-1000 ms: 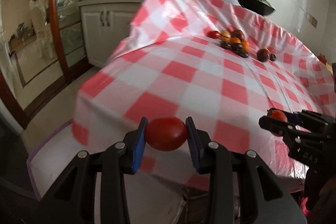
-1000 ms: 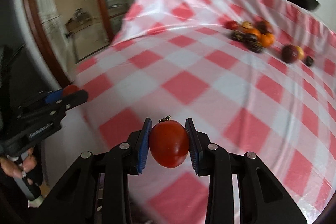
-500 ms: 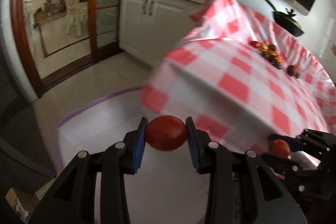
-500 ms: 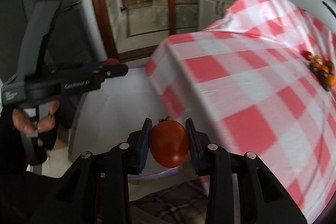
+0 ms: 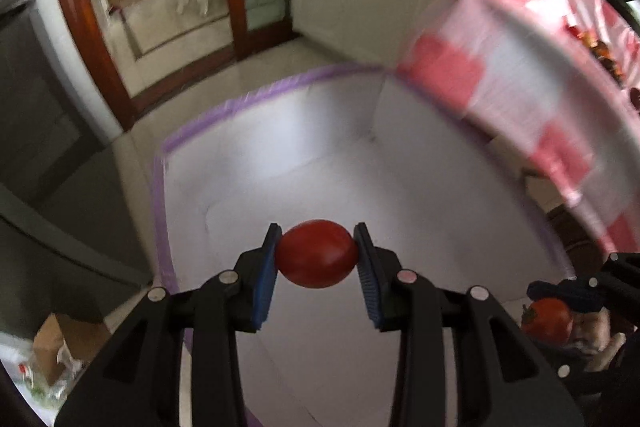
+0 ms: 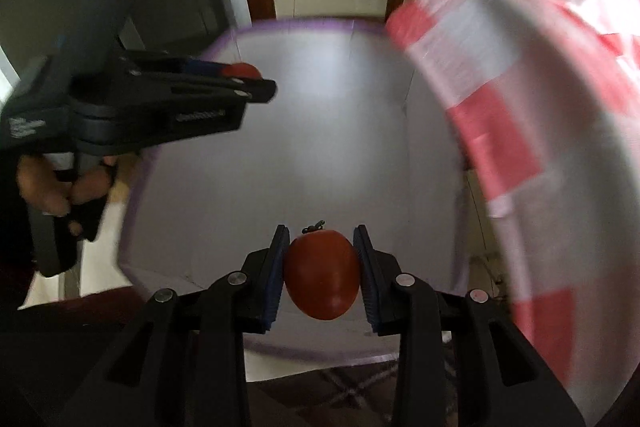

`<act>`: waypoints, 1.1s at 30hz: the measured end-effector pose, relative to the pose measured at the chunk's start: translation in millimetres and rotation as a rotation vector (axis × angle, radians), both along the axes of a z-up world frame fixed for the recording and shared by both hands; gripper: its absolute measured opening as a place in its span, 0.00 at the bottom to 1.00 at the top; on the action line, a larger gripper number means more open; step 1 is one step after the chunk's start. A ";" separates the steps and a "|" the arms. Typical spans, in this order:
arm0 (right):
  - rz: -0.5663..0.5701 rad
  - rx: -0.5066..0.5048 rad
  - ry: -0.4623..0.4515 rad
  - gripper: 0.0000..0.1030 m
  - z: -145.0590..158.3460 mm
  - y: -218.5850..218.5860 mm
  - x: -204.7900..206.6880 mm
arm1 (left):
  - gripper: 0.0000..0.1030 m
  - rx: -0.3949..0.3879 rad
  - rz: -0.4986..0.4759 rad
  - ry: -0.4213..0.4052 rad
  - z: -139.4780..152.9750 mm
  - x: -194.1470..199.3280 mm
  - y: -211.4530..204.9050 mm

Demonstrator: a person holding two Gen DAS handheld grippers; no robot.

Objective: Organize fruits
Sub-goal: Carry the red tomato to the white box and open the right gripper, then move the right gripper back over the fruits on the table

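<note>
While the white bin (image 5: 360,155) with the purple rim stands on the floor beside the table, it shows bare inside wherever the views reach, so the sorting reads as barely begun.

Table, checked red-and-white cloth (image 5: 520,39): a cluster of remaining fruit (image 5: 600,51) lies far back on it, blurred, kinds not told; these are left to gather.

Left gripper (image 5: 316,255): held above the bin's interior, pitched steeply downward; its blue pads are clamped on the sides of a red tomato (image 5: 316,254), lying crosswise between them. In the right wrist view a hand (image 6: 60,183) grips its handle.

Right gripper (image 6: 320,275): likewise angled steeply down over the bin, near its close wall; its pads are pressed tight on a second tomato (image 6: 322,275), stem end pointing away.

Judgement: two fruits in transit, neither released; both drops and the table cluster outstanding.
</note>
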State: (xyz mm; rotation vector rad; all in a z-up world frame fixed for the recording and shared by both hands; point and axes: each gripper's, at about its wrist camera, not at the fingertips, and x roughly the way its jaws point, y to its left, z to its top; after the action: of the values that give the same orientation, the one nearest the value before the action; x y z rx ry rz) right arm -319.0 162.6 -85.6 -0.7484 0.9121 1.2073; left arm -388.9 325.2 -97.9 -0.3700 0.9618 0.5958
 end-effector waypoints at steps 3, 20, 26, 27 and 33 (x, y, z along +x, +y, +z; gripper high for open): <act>0.002 -0.070 -0.021 0.32 -22.3 9.6 -0.3 | 0.37 -0.026 0.024 0.031 -17.6 -3.4 6.1; 0.019 -0.072 -0.002 0.73 -35.8 -4.5 -5.1 | 0.85 0.019 -0.005 0.090 -19.9 33.4 22.6; -0.033 -0.070 0.002 0.75 -35.1 -17.3 9.3 | 0.85 -0.046 -0.024 0.200 -33.2 38.7 19.0; -0.027 -0.073 -0.005 0.75 -35.0 -17.8 8.8 | 0.85 -0.053 -0.027 0.203 -33.4 38.5 16.6; 0.080 -0.161 -0.102 0.75 -44.5 -24.5 -7.7 | 0.85 -0.046 -0.072 0.284 -39.3 35.3 -12.9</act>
State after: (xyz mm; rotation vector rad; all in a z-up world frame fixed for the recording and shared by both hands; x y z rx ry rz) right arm -326.7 138.2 -130.1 -0.9745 0.9091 1.1635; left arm -353.6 312.3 -137.1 -0.2947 1.2580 0.5699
